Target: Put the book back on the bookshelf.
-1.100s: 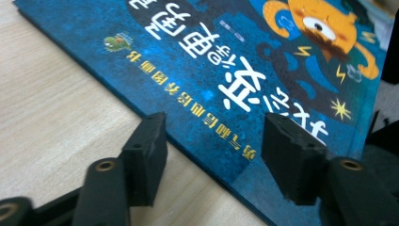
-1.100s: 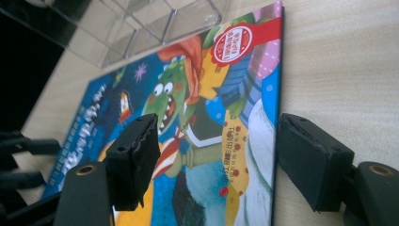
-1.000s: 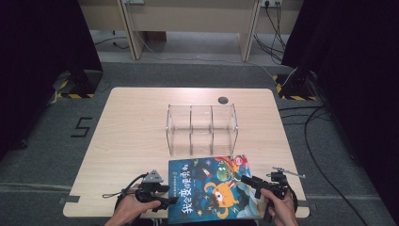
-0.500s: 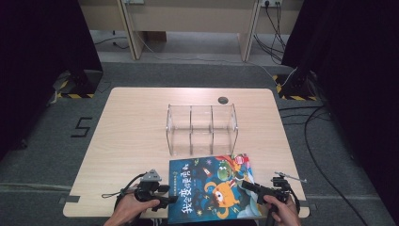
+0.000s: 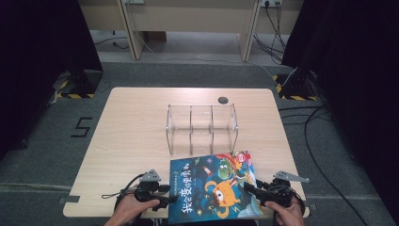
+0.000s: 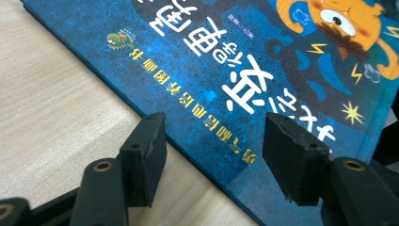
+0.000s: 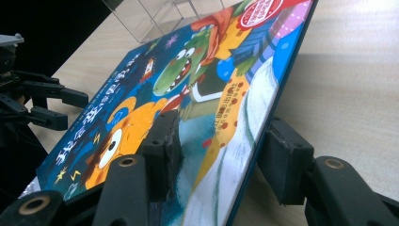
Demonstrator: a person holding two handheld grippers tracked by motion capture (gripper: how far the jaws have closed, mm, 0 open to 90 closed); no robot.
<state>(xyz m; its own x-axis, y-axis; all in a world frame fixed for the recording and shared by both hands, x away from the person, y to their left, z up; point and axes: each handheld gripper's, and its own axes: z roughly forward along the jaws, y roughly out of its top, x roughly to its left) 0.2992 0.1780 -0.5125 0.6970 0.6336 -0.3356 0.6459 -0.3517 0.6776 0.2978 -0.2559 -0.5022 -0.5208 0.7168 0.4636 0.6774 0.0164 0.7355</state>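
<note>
A children's picture book (image 5: 211,186) with a dark blue cover and an orange monster lies near the table's front edge. My left gripper (image 5: 168,194) is at its left edge and stands open. In the left gripper view, the jaws of the left gripper (image 6: 214,155) straddle the edge of the book (image 6: 259,56) without touching it. My right gripper (image 5: 251,190) is at the book's lower right edge. In the right gripper view, the right gripper (image 7: 219,155) is open, one jaw over the cover of the book (image 7: 188,94) and one outside its edge.
A clear acrylic organizer (image 5: 202,127) with three compartments stands mid-table, just beyond the book. The wooden table (image 5: 131,141) has a round cable hole (image 5: 223,100) at the back. Cables and desk legs lie on the floor beyond.
My right gripper has drawn back slightly toward the front edge. The book and the left gripper have hardly moved.
</note>
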